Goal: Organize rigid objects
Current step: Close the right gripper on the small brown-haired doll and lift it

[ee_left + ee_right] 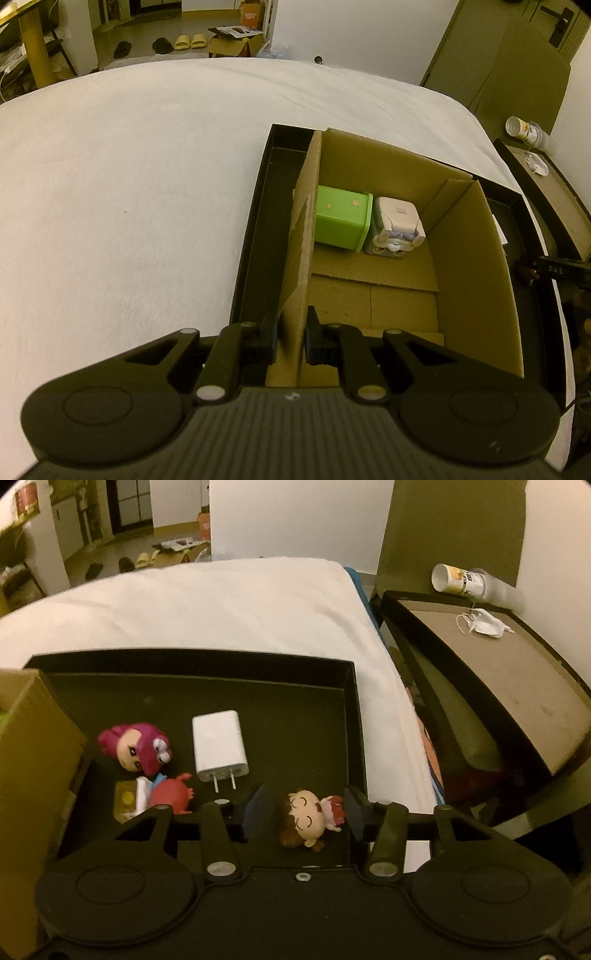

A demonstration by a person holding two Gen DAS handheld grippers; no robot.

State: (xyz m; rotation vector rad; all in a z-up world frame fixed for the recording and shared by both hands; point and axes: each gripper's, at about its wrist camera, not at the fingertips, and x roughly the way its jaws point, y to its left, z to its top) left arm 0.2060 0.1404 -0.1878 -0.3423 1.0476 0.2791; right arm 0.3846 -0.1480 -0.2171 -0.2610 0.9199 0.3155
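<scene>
In the left wrist view a cardboard box [476, 258] stands in a black tray [258, 229] on the white bed. A green cube [341, 221] and a white earbud case [397, 225] lie inside it. My left gripper [291, 338] is shut on the box's left wall [301, 251]. In the right wrist view my right gripper [301, 805] is open around a small brown-haired doll [308, 818] lying in the black tray [351, 709]. A white charger [219, 747], a pink-haired figure [135, 747] and a red toy [170, 794] lie to its left.
The white bed [129, 184] spreads left and beyond the tray. A bedside table [491, 672] at the right holds a tipped cup [461, 579] and a face mask [484, 626]. The cardboard box [33, 738] edges the right wrist view's left.
</scene>
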